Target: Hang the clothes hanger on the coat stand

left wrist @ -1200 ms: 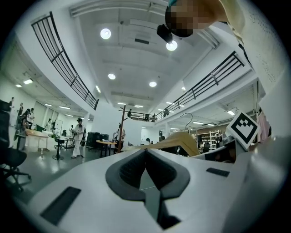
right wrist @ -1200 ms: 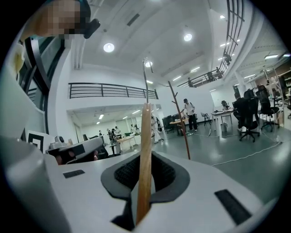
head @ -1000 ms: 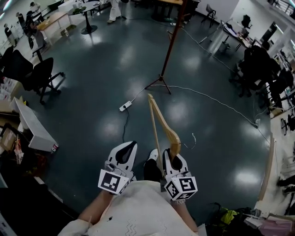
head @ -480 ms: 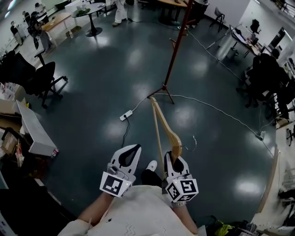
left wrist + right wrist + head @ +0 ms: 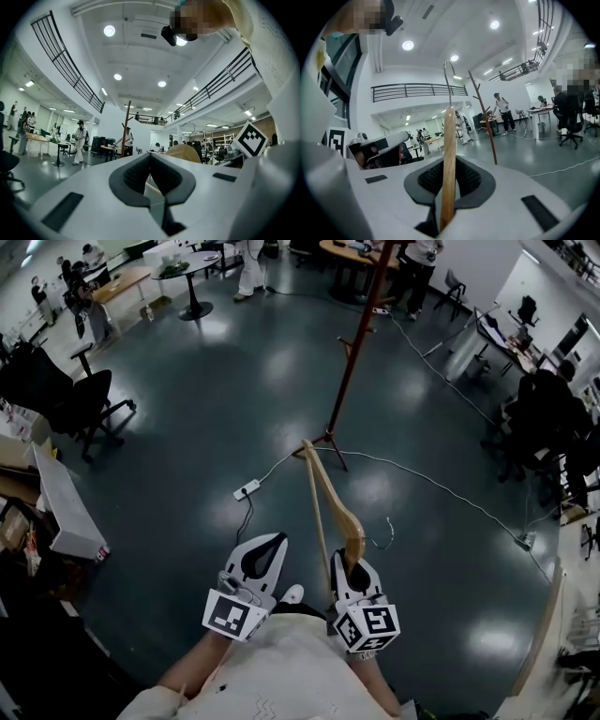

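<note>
At the near side of the dark floor (image 5: pixel 187 381) (head view, bottom centre), your right gripper (image 5: pixel 353 564) is clamped on the wooden clothes hanger (image 5: pixel 339 507). In the right gripper view the wood (image 5: pixel 449 154) runs upright between the two dark pads, which press on it from both sides. Its wire hook (image 5: pixel 447 77) rises above the jaws. The hanger's far end points toward the feet of the coat stand (image 5: pixel 360 338). The stand is a reddish-brown pole with short pegs, standing farther out on the floor. The hanger is not yet on it.

Your left gripper (image 5: pixel 266 544) sits just beside the right one, level with it. In the left gripper view its pads (image 5: pixel 136 176) meet at the tip with nothing between them (closed and empty). The coat stand (image 5: pixel 125 129) shows beyond them.

A white power strip (image 5: pixel 246 489) lies on the floor left of the stand's feet, with a thin cable (image 5: pixel 441 486) trailing toward the right edge.
</note>
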Demonstrator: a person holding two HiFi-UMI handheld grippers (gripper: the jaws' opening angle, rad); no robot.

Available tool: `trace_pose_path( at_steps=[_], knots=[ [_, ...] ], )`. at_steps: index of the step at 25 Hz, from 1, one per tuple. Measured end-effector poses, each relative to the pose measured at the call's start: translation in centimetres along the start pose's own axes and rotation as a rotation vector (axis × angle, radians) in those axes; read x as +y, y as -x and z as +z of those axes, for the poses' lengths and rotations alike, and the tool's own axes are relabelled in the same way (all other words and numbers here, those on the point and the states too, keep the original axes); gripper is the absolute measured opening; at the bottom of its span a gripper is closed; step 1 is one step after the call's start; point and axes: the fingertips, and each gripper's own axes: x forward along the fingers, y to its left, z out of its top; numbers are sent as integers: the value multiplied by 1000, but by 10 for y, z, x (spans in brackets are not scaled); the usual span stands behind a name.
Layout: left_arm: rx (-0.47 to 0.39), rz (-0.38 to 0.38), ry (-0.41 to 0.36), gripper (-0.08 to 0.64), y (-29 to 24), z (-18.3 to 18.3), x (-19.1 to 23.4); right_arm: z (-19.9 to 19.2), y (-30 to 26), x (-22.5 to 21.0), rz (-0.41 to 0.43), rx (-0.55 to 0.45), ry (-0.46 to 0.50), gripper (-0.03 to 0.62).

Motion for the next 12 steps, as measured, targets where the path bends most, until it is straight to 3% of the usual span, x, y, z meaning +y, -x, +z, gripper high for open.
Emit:
trace_pose_path(
  at_steps=[7,12],
  knots=[
    [26,16,-6,12,-25,-10,9,3,-17,-21,5,11,-11,58],
    [42,-33,-11,12,-45,-19,18,4,-33,-28,-21,20,-7,57]
  ],
)
